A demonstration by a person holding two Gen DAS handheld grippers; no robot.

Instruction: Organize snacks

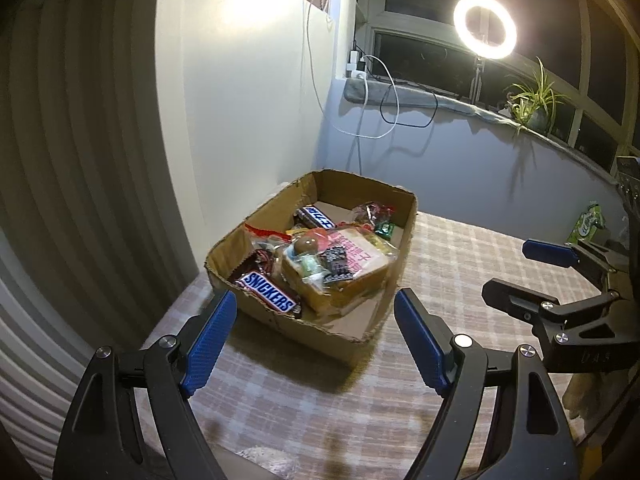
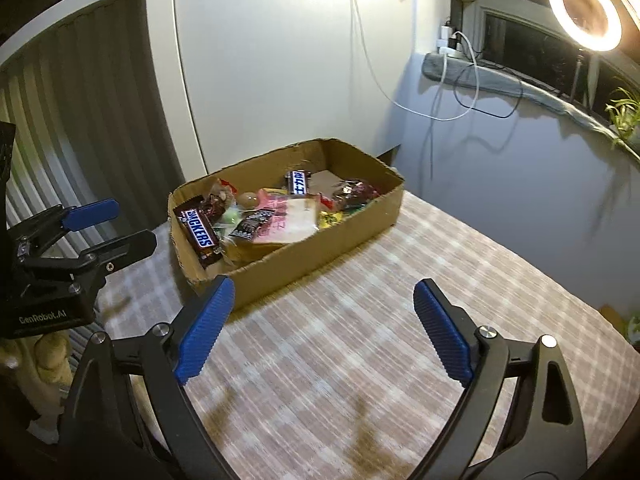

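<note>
A shallow cardboard box stands on the checked tablecloth and holds several snacks. Among them are a Snickers bar at the near left end, a second blue-labelled bar toward the back, and a wrapped bread packet with a pink label. My left gripper is open just short of the box's near corner, with nothing between its blue pads. My right gripper is open and empty over the cloth, in front of the box's long side.
A green snack packet lies on the cloth at the far right. Behind the table are a white cabinet, a sill with hanging cables, a lit ring light and a potted plant. The checked cloth stretches right of the box.
</note>
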